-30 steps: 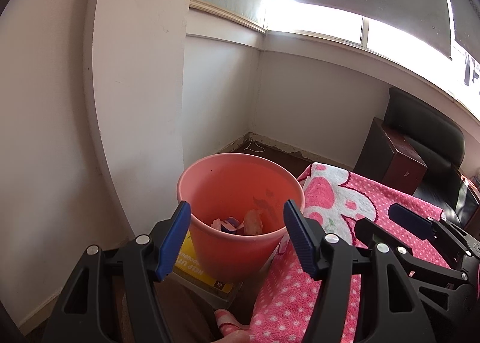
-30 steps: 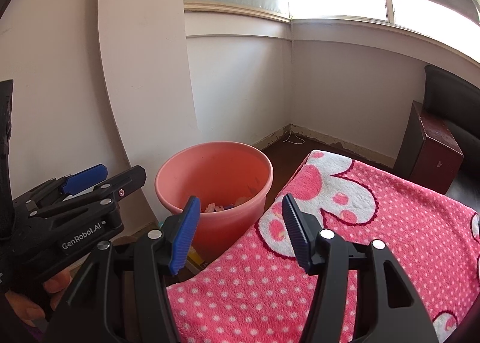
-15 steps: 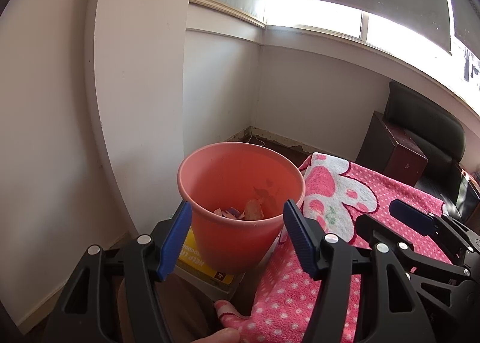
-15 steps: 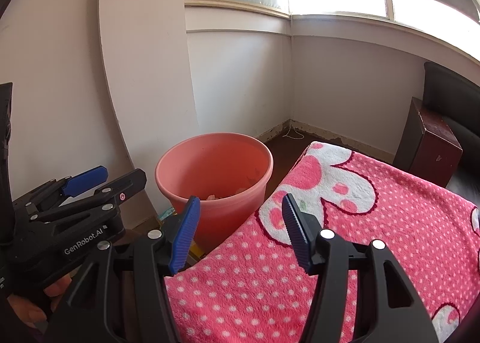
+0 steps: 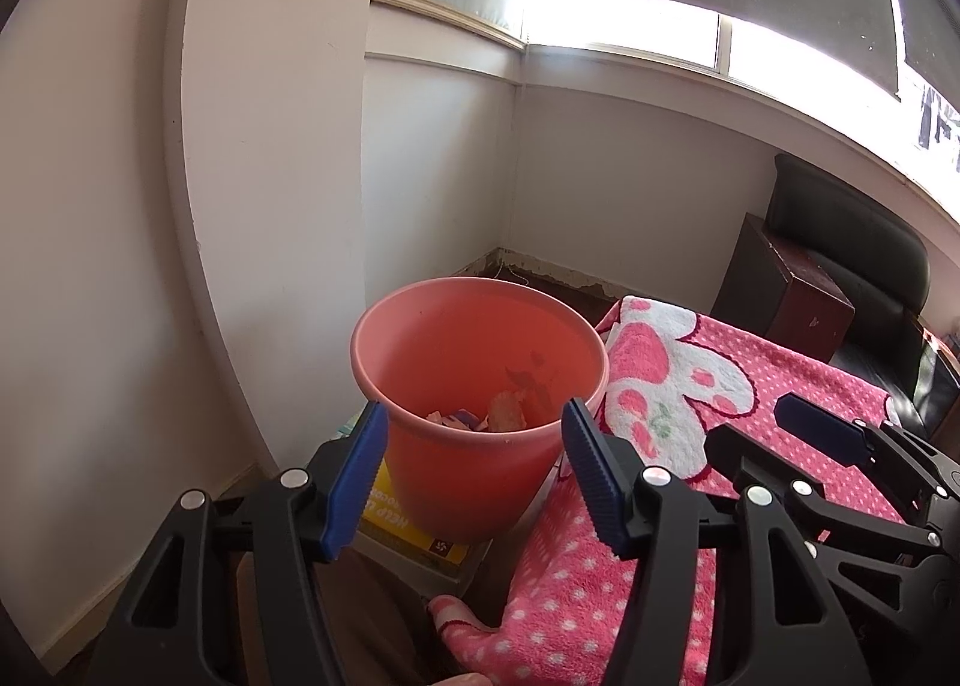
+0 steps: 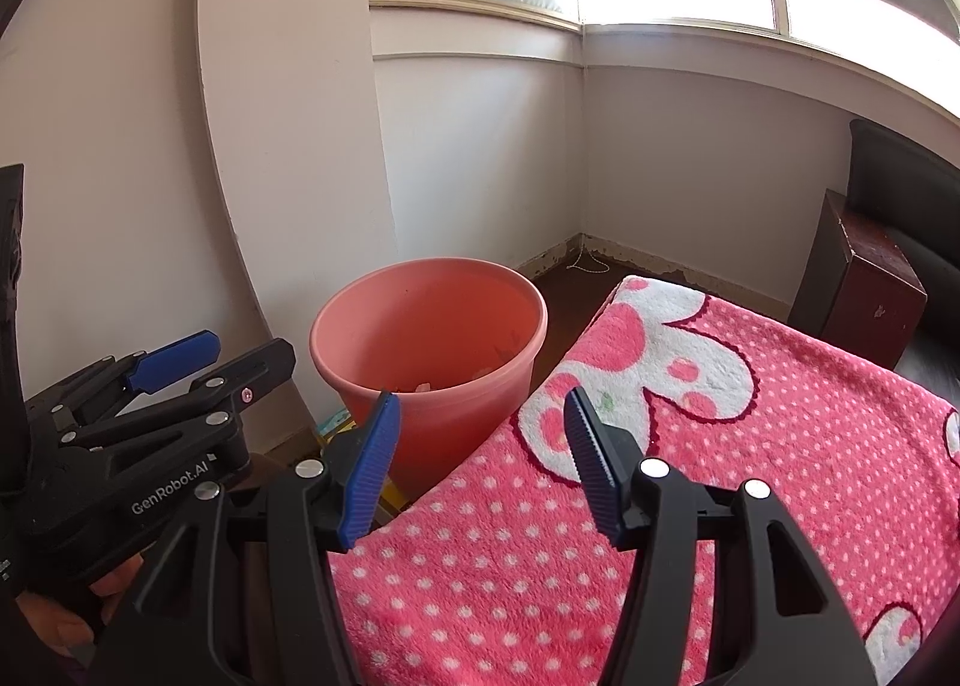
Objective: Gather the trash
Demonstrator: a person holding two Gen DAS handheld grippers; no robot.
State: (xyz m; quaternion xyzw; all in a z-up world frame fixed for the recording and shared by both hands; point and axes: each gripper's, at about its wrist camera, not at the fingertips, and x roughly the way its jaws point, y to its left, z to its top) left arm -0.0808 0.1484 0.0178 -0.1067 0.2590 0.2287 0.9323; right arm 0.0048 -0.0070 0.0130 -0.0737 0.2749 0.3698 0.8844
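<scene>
The left gripper [image 5: 468,470] is hovering with its blue pads apart and nothing between them; its jaws have just been closing a little, on empty air. The right gripper [image 6: 480,464] is likewise standing parted and empty, hanging over the pink polka-dot blanket [image 6: 690,476].

The relation that is mattering here: the salmon-pink trash bucket [image 5: 480,464] is sitting straight ahead of and below the left gripper, its open mouth facing up, so that gripper is looking down into it. Scraps of trash [image 5: 480,416], paper-like bits, are lying at the bottom of the bucket. From the right gripper the same bucket is lying ahead and to the left, past the blanket's edge, so the left hand is judged the nearer one to it.

No loose trash is showing on the blanket in either view, so the collecting is looking largely done, or the next piece is lying out of frame. The bucket is resting on a yellow book [image 5: 414,530] just under the left gripper's fingers.
</scene>
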